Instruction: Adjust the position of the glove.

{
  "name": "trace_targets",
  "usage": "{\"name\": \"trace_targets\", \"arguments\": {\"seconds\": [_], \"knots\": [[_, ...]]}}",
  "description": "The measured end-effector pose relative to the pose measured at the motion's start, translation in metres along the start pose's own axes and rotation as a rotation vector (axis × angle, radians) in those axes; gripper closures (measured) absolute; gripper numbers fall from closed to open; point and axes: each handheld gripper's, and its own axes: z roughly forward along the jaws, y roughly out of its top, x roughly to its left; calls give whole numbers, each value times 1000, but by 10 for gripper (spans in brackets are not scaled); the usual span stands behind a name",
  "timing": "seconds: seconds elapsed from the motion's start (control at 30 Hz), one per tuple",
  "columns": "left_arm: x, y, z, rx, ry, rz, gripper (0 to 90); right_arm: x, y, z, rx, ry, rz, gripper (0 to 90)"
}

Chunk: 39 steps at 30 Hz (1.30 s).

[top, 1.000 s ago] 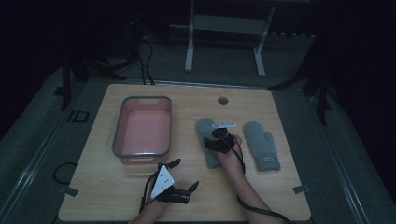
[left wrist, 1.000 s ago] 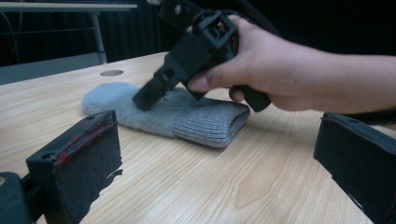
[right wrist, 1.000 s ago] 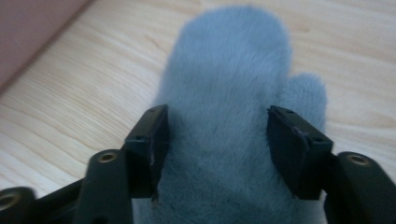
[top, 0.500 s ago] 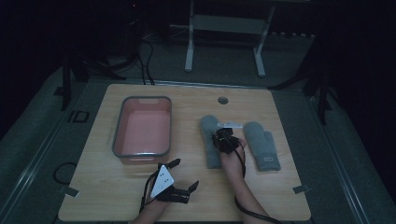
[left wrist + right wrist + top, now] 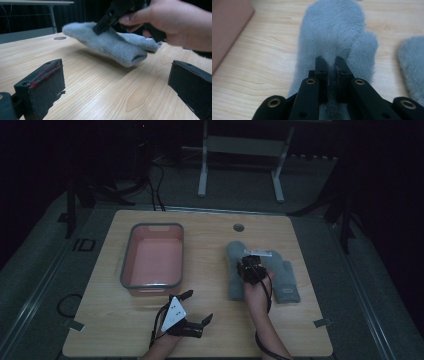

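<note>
A grey fleece mitten (image 5: 337,32) hangs pinched in the right gripper (image 5: 329,67), whose two black jaws have just been closing and now press a fold of the soft pile between them near the middle of the mitten. Seen from the left gripper view, the mitten (image 5: 110,46) is lifted off the wooden bench (image 5: 100,90) at the gripped part, sagging at both ends, its rounded fingertip end toward the far side and its open cuff end drooping toward the camera. The fabric is plush and pale blue-grey, with a stubby thumb lobe standing out on one side.

A second mitten (image 5: 286,279) of the same colour lies flat on the bench just beside the first, to its right in the high view; a small white tag shows on its ribbed cuff. The held mitten (image 5: 235,270) sits on the right half of the bench, well apart from the pink tub (image 5: 152,257) with a grey rim that stands on the left half.

The left gripper (image 5: 192,309) rests near the front edge of the bench, its jaws spread wide with nothing between them.
</note>
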Motion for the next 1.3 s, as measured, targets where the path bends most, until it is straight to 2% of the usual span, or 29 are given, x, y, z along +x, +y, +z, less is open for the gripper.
{"name": "trace_targets", "arguments": {"seconds": [0.03, 0.17, 0.33, 0.4, 0.43, 0.67, 0.73, 0.8, 1.03, 1.1, 1.13, 1.23, 1.27, 1.3], "knots": [[0, 0, 0, 0, 0, 0, 9, -2, -5, 8, 26, 2, 9, 832], [0, 0, 0, 0, -1, 0, 9, -3, -14, 23, 69, 0, 11, 830], [0, 0, 0, 1, -2, 0, 9, -4, -17, 29, 81, 19, 22, 814], [0, 0, 0, 1, -4, -2, 9, -4, -17, 30, 85, 30, 23, 777], [0, 0, 0, 1, -5, -4, 9, -4, -18, 31, 84, 34, 2, 700], [0, 0, 0, 2, -5, -7, 9, -2, -21, 34, 85, 56, -36, 609], [0, 0, 0, 3, -5, -7, 9, -2, -22, 36, 88, 85, -57, 517], [0, 0, 0, 3, -5, -7, 9, -1, -22, 36, 90, 93, -80, 503], [1, 0, 0, 2, -5, -9, 9, -3, -16, 31, 89, 113, -49, 441], [1, 0, 0, 3, -6, -9, 9, -3, -13, 27, 73, 112, -56, 422], [0, 0, 0, 3, -7, -9, 9, -5, -9, 22, 64, 127, -62, 370], [0, 0, 0, 4, -7, -9, 9, -8, -4, 18, 75, 133, -87, 371], [1, 0, 0, 4, -7, -8, 9, -13, 0, 13, 71, 158, -96, 384], [0, 0, 0, 4, -7, -9, 9, -13, 0, 13, 71, 158, -96, 384]]}}
